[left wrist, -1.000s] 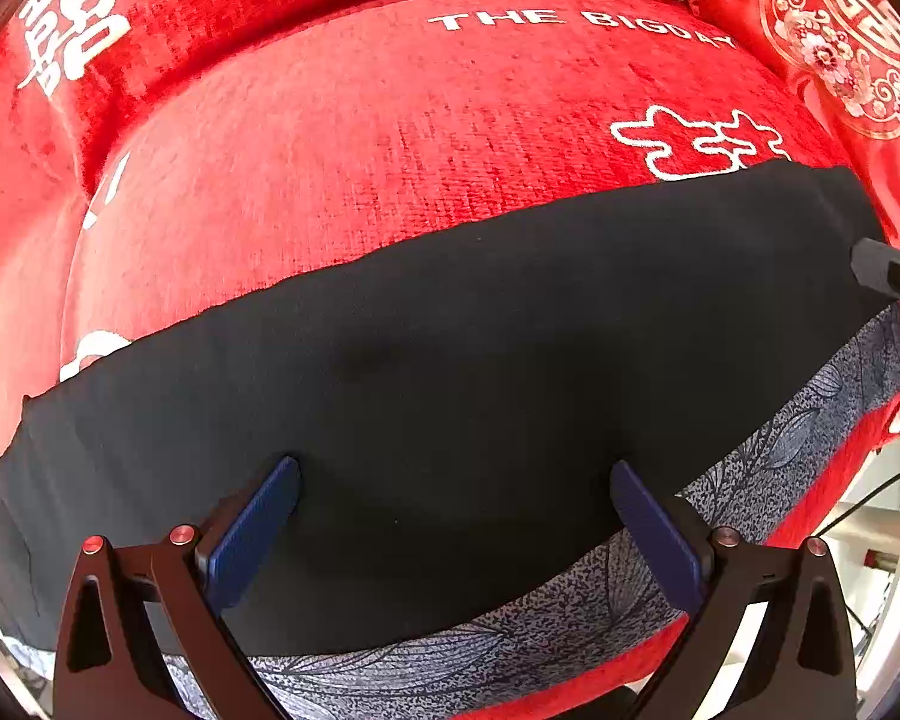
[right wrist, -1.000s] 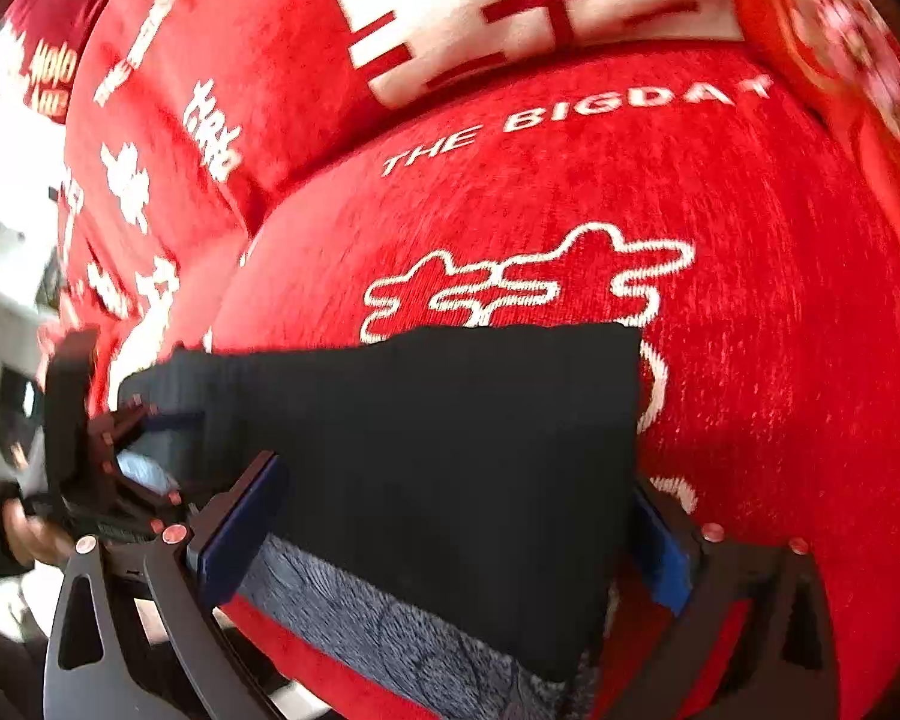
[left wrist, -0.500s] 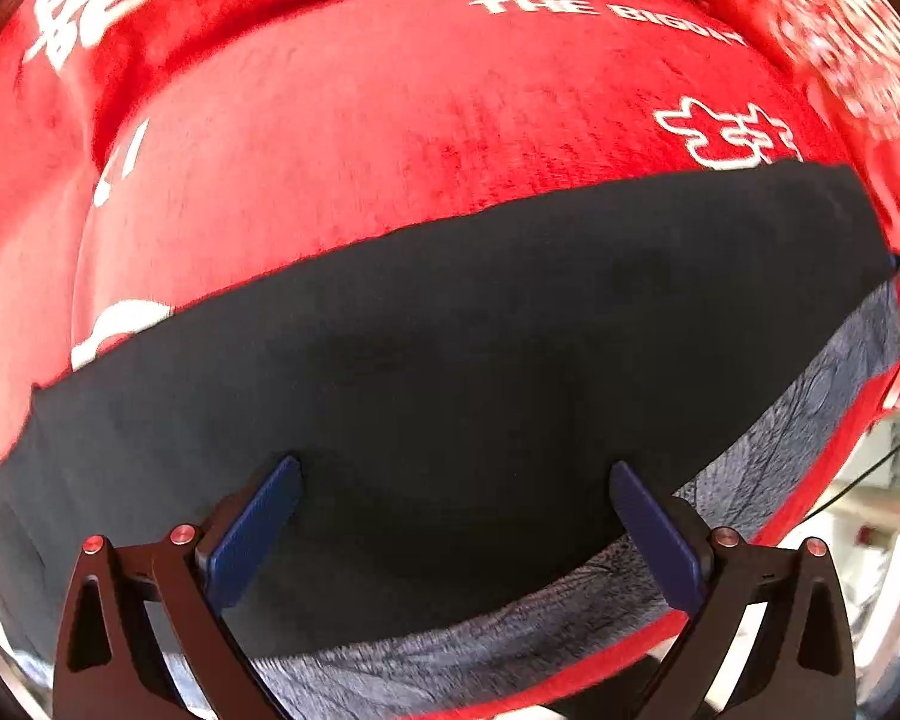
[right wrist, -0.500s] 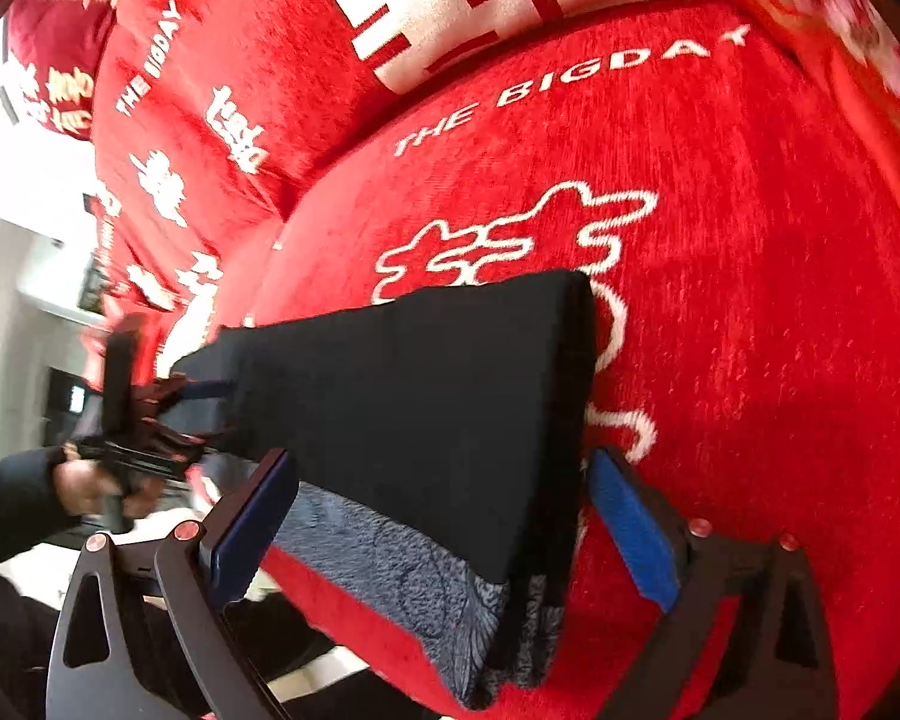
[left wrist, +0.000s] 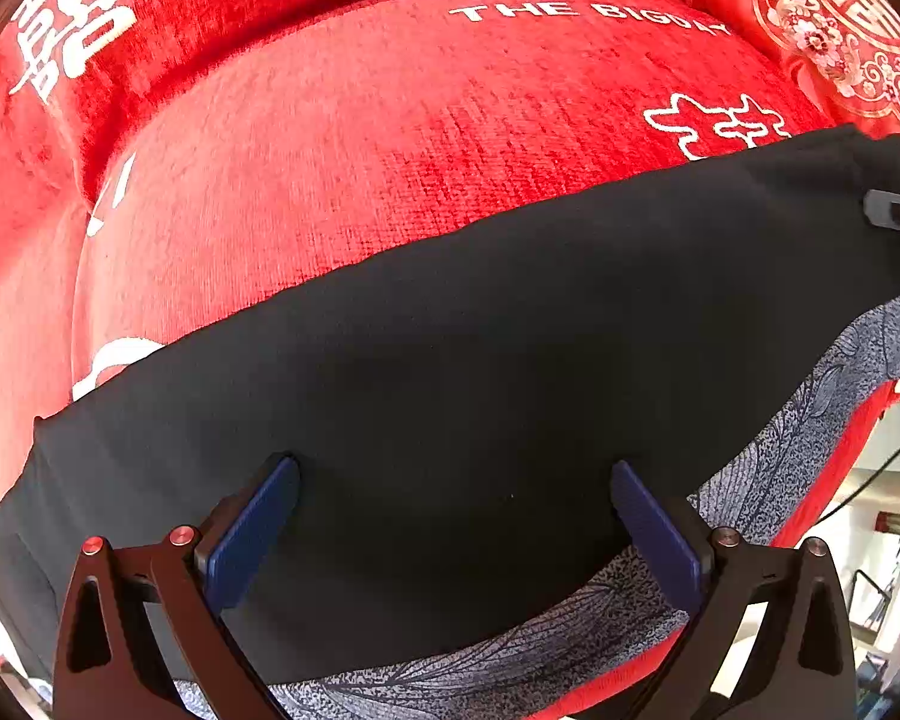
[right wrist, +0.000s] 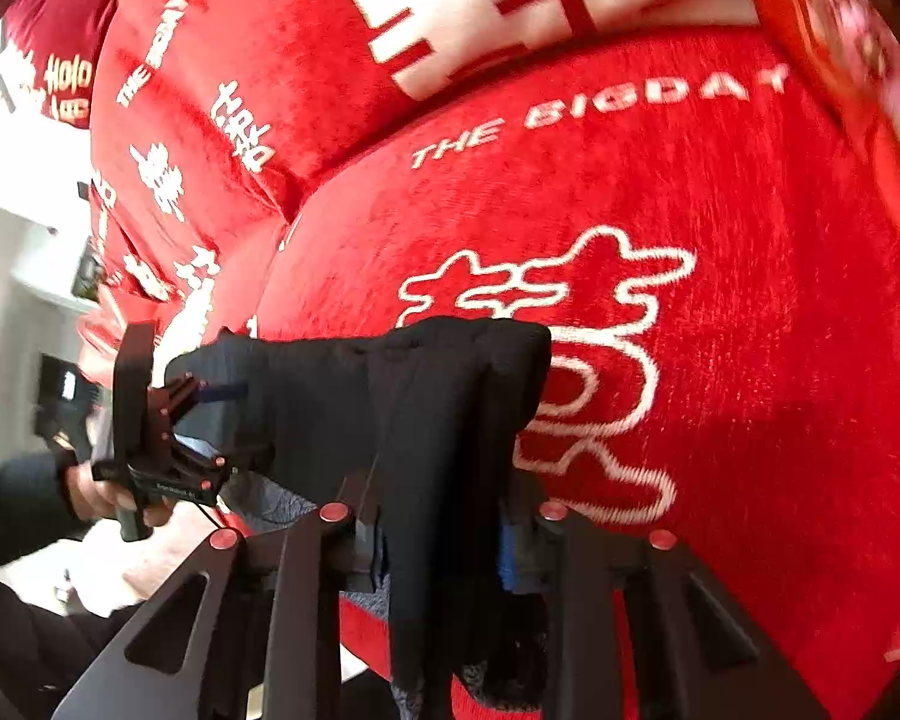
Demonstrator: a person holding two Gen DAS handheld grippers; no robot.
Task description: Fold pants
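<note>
Black pants (left wrist: pixel 450 390) with a grey patterned lining lie lengthwise along the front of a red sofa seat (left wrist: pixel 390 150). My left gripper (left wrist: pixel 453 471) points straight down over their middle, open, with its blue pads apart just above the cloth. In the right wrist view the pants (right wrist: pixel 390 396) bunch up at their right end. My right gripper (right wrist: pixel 444 534) is closing on that end, and the gathered fabric fills the gap between its pads. One of its fingers (left wrist: pixel 894 213) shows at the right edge of the left wrist view. The left gripper (right wrist: pixel 234 423) is also visible further along the pants.
The sofa's red backrest (right wrist: pixel 510 18) with white characters rises behind the seat. An embroidered red cushion (left wrist: pixel 840 18) sits at the far right. A person's hand (right wrist: pixel 90 492) in a dark sleeve holds the left gripper. The seat's front edge drops to the floor (left wrist: pixel 882 510).
The right jaws went from wide open around the pants' end to closed on it, gathering the flat fabric into a raised bunch. The left gripper stayed put and open.
</note>
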